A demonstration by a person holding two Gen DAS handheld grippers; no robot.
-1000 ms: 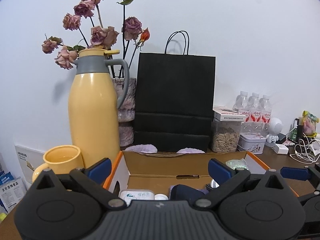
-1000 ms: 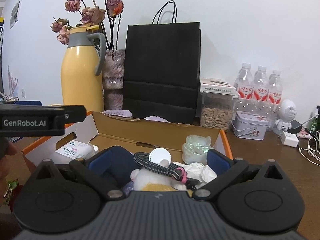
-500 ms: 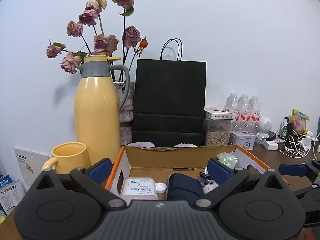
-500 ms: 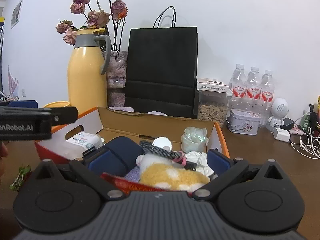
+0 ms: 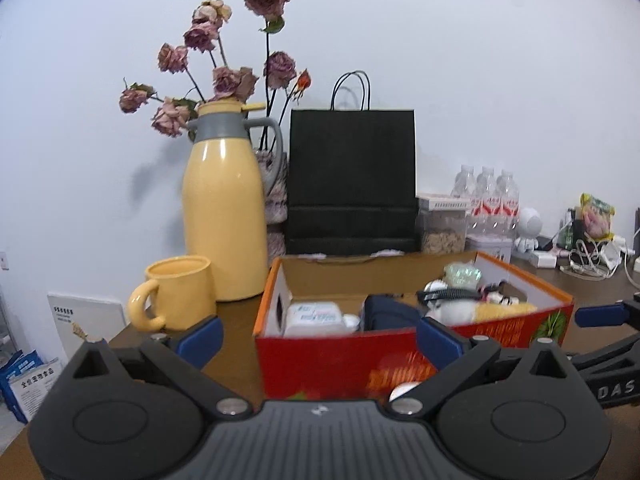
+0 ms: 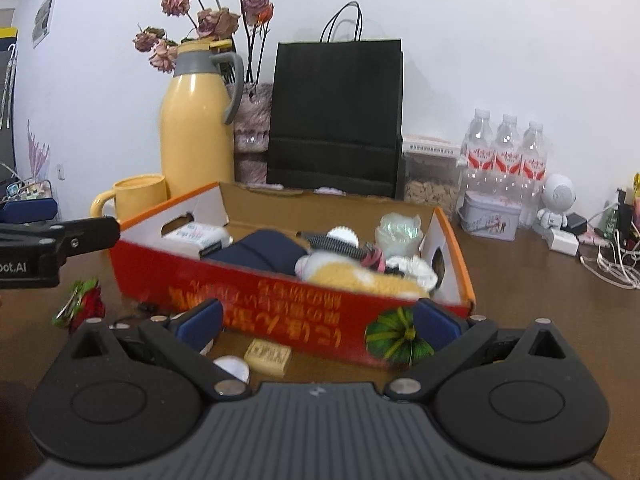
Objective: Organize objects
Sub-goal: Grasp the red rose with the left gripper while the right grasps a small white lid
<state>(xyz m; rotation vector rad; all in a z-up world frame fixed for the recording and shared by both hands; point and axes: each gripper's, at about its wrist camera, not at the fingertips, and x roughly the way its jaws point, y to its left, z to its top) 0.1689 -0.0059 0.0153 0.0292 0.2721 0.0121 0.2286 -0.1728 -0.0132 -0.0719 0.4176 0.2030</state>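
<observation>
Ahead of our left gripper (image 5: 318, 338), whose blue-padded jaws stand wide apart and hold nothing, we see the red cardboard box (image 5: 340, 360) resting on the brown counter (image 5: 236, 320). Inside it lie a white packet (image 5: 314, 317), a navy pouch (image 5: 390, 316) and a plush toy (image 5: 472, 310). Beyond and to the left of this gripper stand a yellow mug (image 5: 176, 294) and a yellow thermos (image 5: 224, 216), with a black paper bag (image 5: 352, 180) behind the box. Our right gripper (image 6: 318, 326) is likewise spread open and empty, the box's printed wall just in front of it. Near its left finger on the counter sit a small tan block (image 6: 268, 356) and what may be a white round lid (image 6: 232, 366), blurred. Farther left lies a red rose (image 6: 82, 304).
</observation>
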